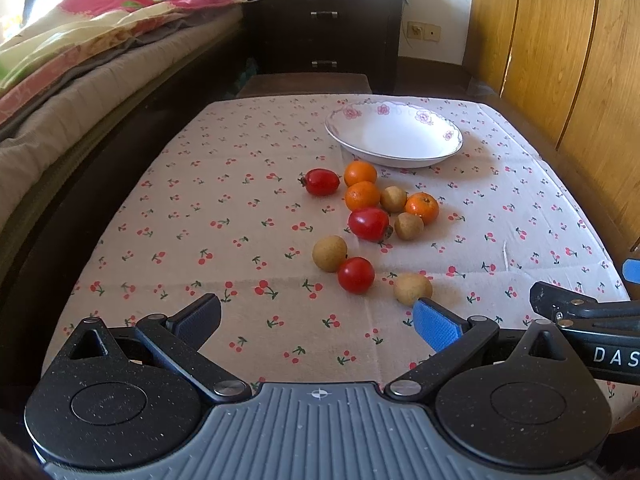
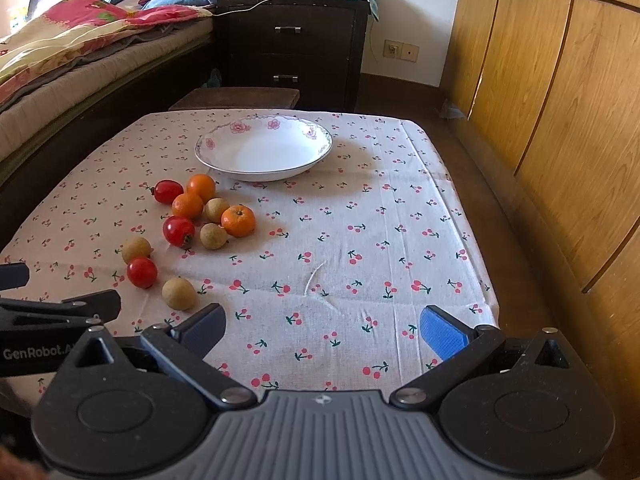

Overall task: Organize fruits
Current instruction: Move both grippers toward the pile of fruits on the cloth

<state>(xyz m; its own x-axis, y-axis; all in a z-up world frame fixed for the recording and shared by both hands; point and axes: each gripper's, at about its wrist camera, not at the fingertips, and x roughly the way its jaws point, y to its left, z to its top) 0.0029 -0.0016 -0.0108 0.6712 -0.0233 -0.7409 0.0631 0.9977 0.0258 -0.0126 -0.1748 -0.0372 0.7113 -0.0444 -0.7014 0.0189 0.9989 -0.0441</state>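
Fruits lie loose in a cluster on the cherry-print tablecloth (image 1: 224, 216), ahead of the left gripper (image 1: 318, 320) and ahead-left of the right gripper (image 2: 322, 330); none is in the floral-rimmed bowl (image 1: 450, 136), which stands empty beyond the cluster. Both grippers have their jaws spread wide and hold nothing. Nearest to the left gripper's blue pad sits a longan (image 1: 413, 289), with a cherry tomato (image 1: 355, 275) just beside it and a second longan (image 1: 329, 253) touching that tomato. Risk, as judged: all pieces are round and unrestrained, so an off-centre closure would likely squirt one sideways and set neighbours rolling; the tomatoes may bruise under a hard pinch. The mandarins (image 1: 362, 195) farther ahead are packed against other fruit, leaving little room for a finger between. Open cloth lies ahead-right of the right gripper, but the table edge falls away close on that side toward the wooden wardrobe (image 2: 560, 120), and the bed (image 1: 80, 80) flanks the left.
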